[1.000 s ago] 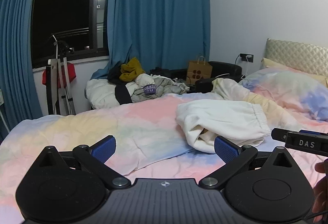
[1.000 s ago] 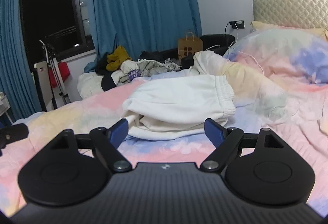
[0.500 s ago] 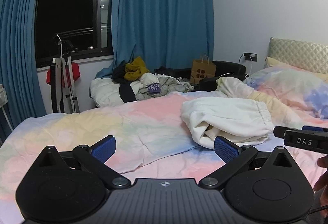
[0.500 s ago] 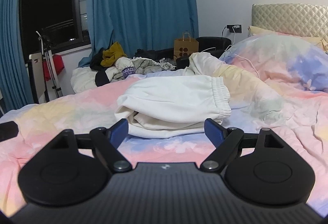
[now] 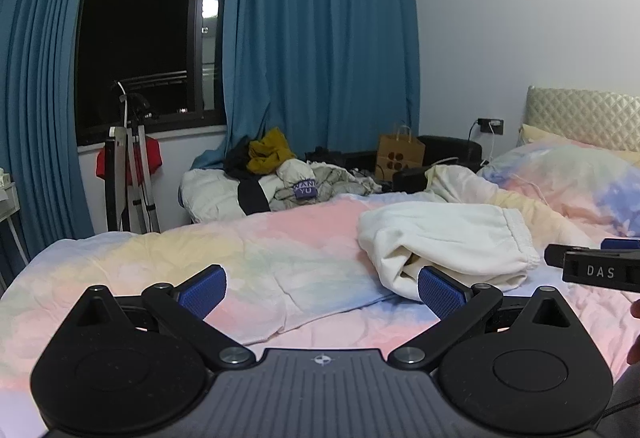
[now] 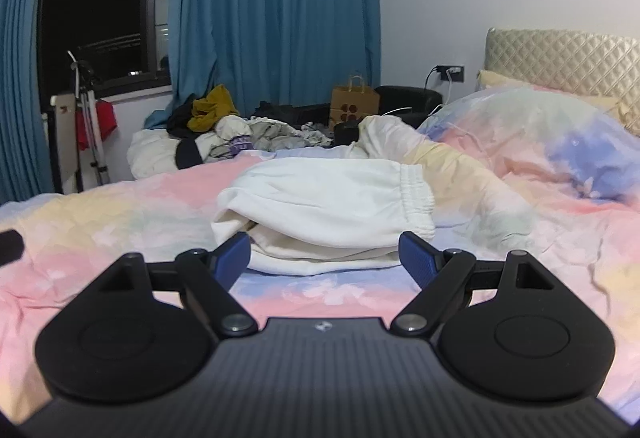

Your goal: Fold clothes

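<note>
A cream-white folded garment (image 5: 448,242) with an elastic waistband lies on the pastel tie-dye bedspread (image 5: 224,258); it also shows in the right wrist view (image 6: 328,209). My left gripper (image 5: 322,292) is open and empty, held above the bed to the garment's left. My right gripper (image 6: 326,258) is open and empty, straight in front of the garment and just short of it. The right gripper's side also shows in the left wrist view (image 5: 592,266).
A pile of loose clothes (image 5: 280,177) lies beyond the bed's far edge under blue curtains. A brown paper bag (image 6: 354,107) stands behind it. Pillows (image 6: 560,125) and a padded headboard (image 6: 560,53) are at the right. A drying rack (image 5: 128,173) stands by the window.
Both grippers have dropped lower and drawn a little nearer to the garment. Both jaws stay open. The garment has not moved.
</note>
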`<move>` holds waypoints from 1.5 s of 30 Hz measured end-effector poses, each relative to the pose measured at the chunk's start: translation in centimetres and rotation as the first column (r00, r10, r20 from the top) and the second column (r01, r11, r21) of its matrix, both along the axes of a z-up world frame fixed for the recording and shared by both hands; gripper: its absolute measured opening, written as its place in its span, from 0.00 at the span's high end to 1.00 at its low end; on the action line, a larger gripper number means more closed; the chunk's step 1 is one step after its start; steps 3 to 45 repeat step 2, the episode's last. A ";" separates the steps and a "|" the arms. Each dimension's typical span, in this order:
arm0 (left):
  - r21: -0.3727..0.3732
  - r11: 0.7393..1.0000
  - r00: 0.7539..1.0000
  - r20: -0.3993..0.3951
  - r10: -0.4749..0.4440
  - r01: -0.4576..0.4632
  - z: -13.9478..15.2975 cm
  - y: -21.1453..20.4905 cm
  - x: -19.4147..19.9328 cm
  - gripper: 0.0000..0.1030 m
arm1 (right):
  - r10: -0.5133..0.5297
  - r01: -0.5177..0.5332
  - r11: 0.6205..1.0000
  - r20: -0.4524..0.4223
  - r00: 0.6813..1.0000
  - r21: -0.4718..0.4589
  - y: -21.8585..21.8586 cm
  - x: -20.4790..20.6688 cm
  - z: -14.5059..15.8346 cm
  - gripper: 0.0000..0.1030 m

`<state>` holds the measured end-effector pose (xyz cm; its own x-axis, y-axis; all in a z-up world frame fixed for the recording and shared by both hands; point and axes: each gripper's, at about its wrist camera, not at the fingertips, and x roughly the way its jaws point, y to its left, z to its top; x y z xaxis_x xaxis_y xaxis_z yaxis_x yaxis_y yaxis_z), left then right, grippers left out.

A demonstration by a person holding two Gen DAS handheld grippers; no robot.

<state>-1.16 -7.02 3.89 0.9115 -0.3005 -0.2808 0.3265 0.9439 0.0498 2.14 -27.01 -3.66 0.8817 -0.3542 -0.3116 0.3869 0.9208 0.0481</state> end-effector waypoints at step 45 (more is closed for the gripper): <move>-0.006 1.000 1.000 0.009 0.003 -0.003 -0.1 0.0 -0.1 0.00 | -0.002 0.002 1.000 -0.002 1.000 -0.013 0.1 -0.1 -0.1 0.20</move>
